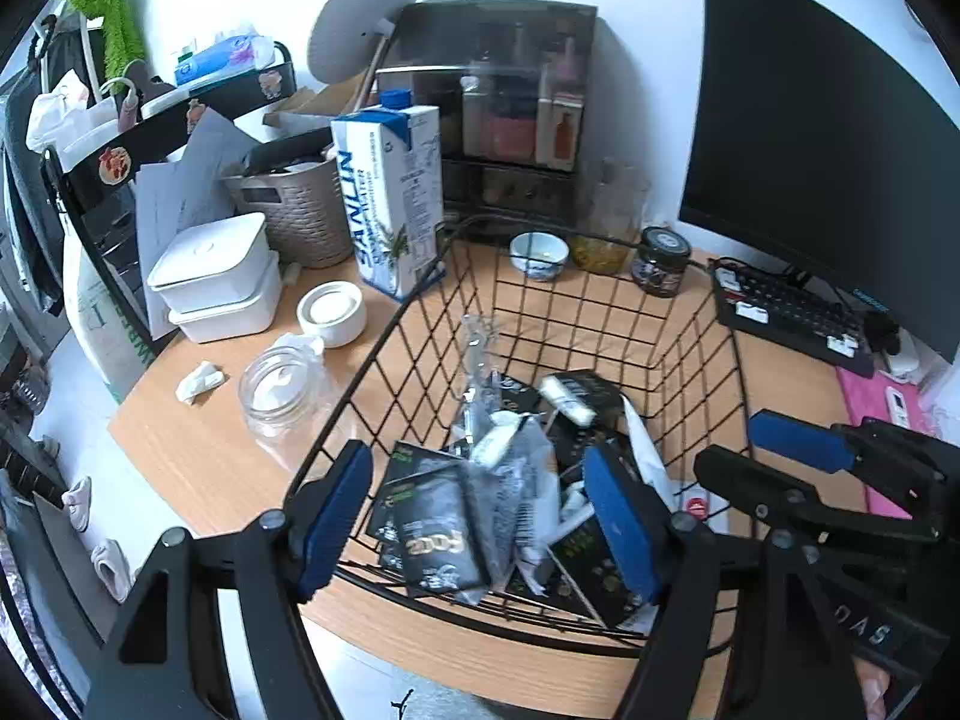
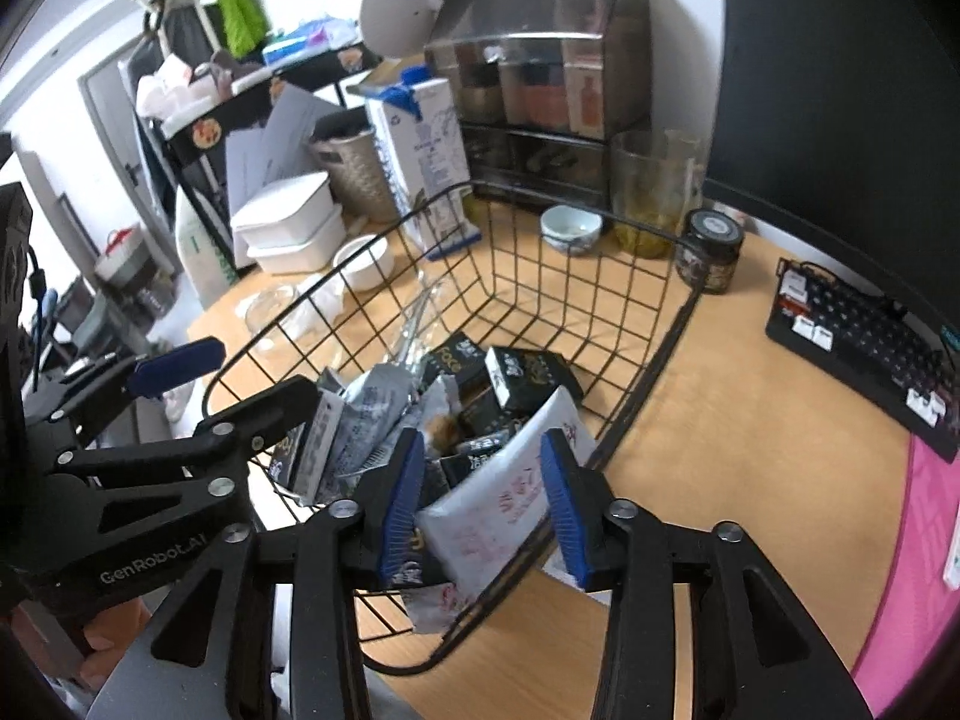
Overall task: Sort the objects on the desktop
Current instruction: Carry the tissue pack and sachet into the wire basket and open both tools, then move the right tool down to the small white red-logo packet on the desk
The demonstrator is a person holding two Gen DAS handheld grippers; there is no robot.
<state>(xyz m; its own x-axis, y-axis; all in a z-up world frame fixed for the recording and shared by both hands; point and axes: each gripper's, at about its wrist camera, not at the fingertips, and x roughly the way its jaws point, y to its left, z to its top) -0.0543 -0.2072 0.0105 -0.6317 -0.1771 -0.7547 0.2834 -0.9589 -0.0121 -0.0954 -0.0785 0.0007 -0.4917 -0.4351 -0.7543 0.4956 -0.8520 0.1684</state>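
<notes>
A black wire basket (image 1: 600, 294) (image 2: 570, 276) stands on the wooden desk, holding several dark snack packets (image 1: 438, 534) (image 2: 528, 375) and silver wrappers (image 1: 510, 468). My left gripper (image 1: 480, 516) is open over the basket's near rim, empty. My right gripper (image 2: 483, 507) is open at the basket's near right corner, its pads either side of a white packet with red print (image 2: 504, 504) that leans on the rim. The right gripper also shows in the left wrist view (image 1: 774, 456), and the left gripper in the right wrist view (image 2: 228, 375).
Left of the basket are a clear glass jar (image 1: 279, 390), a white round dish (image 1: 332, 312), stacked white boxes (image 1: 216, 276) and a milk carton (image 1: 393, 192). Behind are a small bowl (image 1: 538, 253), a dark jar (image 1: 660, 261), a drawer organiser (image 1: 504, 108), a monitor (image 1: 828, 138) and a keyboard (image 1: 786, 312).
</notes>
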